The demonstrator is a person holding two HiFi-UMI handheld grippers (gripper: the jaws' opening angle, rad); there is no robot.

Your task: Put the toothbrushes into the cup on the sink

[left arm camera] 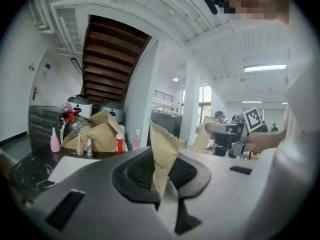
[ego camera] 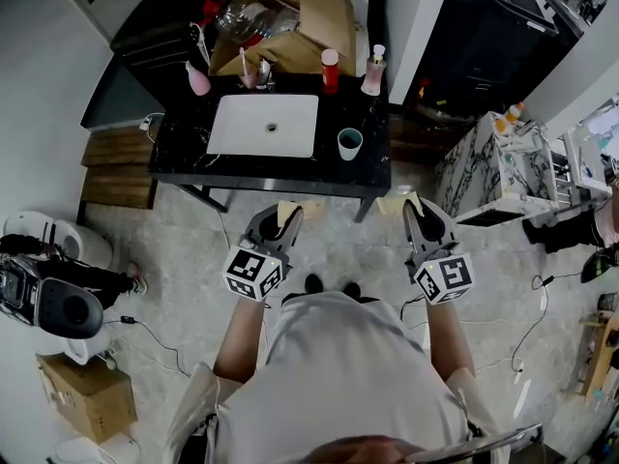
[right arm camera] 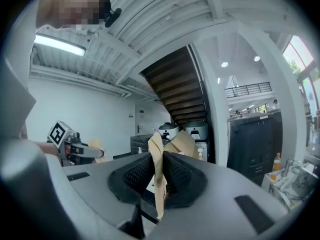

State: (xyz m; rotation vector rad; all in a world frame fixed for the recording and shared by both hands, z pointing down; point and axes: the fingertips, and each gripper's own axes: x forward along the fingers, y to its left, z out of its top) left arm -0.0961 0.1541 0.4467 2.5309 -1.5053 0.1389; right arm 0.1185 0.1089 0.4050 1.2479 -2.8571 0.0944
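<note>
A teal-rimmed cup [ego camera: 349, 143] stands on the black counter [ego camera: 184, 148], right of the white sink basin [ego camera: 264, 125]. Both grippers hover over the floor, short of the counter's front edge. My left gripper [ego camera: 286, 219] is shut on a tan paper packet [ego camera: 288, 210], which stands up between the ribbed pads [left arm camera: 135, 171] as the packet [left arm camera: 164, 151] in the left gripper view. My right gripper [ego camera: 416, 217] is shut on a similar tan packet [ego camera: 397, 203], seen upright between the pads as the packet [right arm camera: 158, 156]. What the packets contain is hidden.
Along the counter's back stand a pink bottle [ego camera: 197, 80], a red bottle [ego camera: 330, 70], a pink pump bottle [ego camera: 373, 71] and a crumpled cardboard box [ego camera: 295, 22]. A marble-patterned cabinet [ego camera: 491, 167] is at the right. On the floor at left are a machine [ego camera: 44, 298], a carton [ego camera: 89, 394] and cables.
</note>
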